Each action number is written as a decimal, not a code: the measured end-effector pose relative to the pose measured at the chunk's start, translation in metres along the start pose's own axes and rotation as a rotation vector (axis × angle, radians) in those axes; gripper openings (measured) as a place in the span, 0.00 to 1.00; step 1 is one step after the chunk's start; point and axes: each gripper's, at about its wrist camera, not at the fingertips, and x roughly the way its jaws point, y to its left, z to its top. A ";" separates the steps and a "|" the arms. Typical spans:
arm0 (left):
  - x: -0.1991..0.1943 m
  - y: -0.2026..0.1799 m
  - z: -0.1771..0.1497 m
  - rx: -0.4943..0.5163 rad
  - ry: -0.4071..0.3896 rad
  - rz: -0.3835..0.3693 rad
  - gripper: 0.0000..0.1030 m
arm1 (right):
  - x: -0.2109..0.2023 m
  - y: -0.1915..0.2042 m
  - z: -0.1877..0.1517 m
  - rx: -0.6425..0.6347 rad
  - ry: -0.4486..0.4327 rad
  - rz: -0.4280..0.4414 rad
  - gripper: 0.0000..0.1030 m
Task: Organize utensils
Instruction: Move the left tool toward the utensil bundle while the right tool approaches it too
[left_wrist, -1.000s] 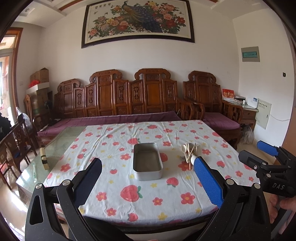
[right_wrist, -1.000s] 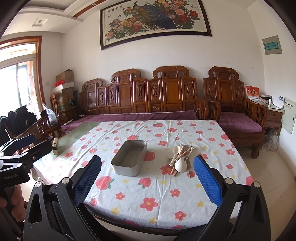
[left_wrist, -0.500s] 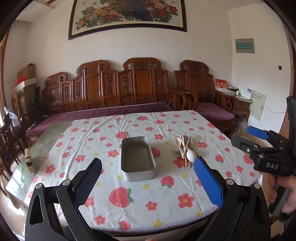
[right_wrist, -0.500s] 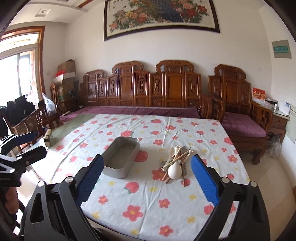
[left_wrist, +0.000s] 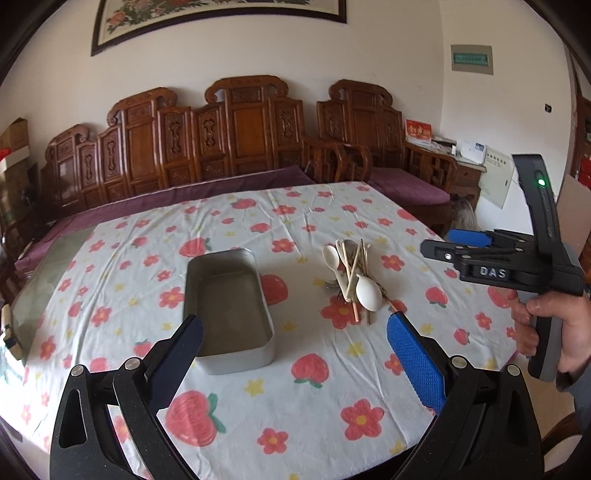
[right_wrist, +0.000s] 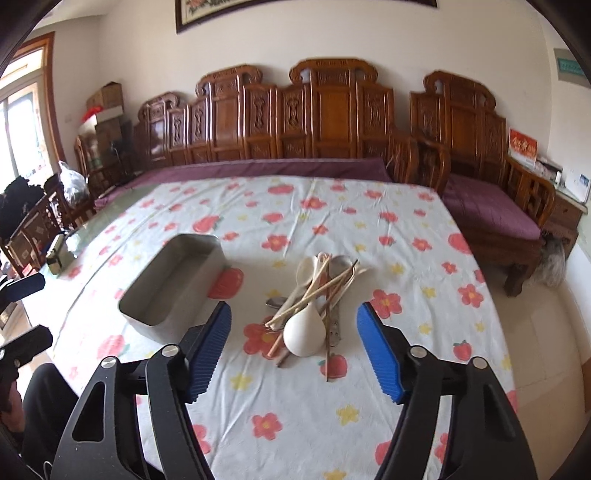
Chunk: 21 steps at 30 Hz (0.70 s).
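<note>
A pile of utensils (right_wrist: 314, 299) lies on the flowered tablecloth: white spoons, wooden chopsticks and a metal spoon, also seen as the utensil pile (left_wrist: 352, 280) in the left wrist view. An empty grey metal tray (left_wrist: 227, 306) sits to its left; in the right wrist view the tray (right_wrist: 173, 284) is left of the pile. My right gripper (right_wrist: 293, 328) hovers just short of the pile, its jaws closing with nothing between them. My left gripper (left_wrist: 293, 332) is open and empty above the tray's near right corner. The right gripper (left_wrist: 458, 243) also shows from the side, held by a hand.
The table (right_wrist: 406, 229) is covered by a white cloth with red flowers and strawberries. A carved wooden bench (left_wrist: 236, 140) with purple cushions runs behind it. Wooden chairs (right_wrist: 33, 225) stand at the left. A small box (right_wrist: 57, 251) sits on the bare glass edge.
Both grippers moved forward and down toward the table. The tray and utensils look larger and nearer. The right gripper's jaws have narrowed.
</note>
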 end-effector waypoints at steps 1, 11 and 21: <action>0.005 -0.001 0.000 0.002 0.008 -0.010 0.93 | 0.008 -0.003 0.001 0.004 0.011 -0.001 0.67; 0.075 -0.021 0.006 0.064 0.112 -0.065 0.75 | 0.078 -0.038 0.004 0.088 0.111 0.027 0.51; 0.161 -0.037 0.009 0.054 0.246 -0.144 0.52 | 0.098 -0.054 -0.018 0.107 0.154 0.040 0.45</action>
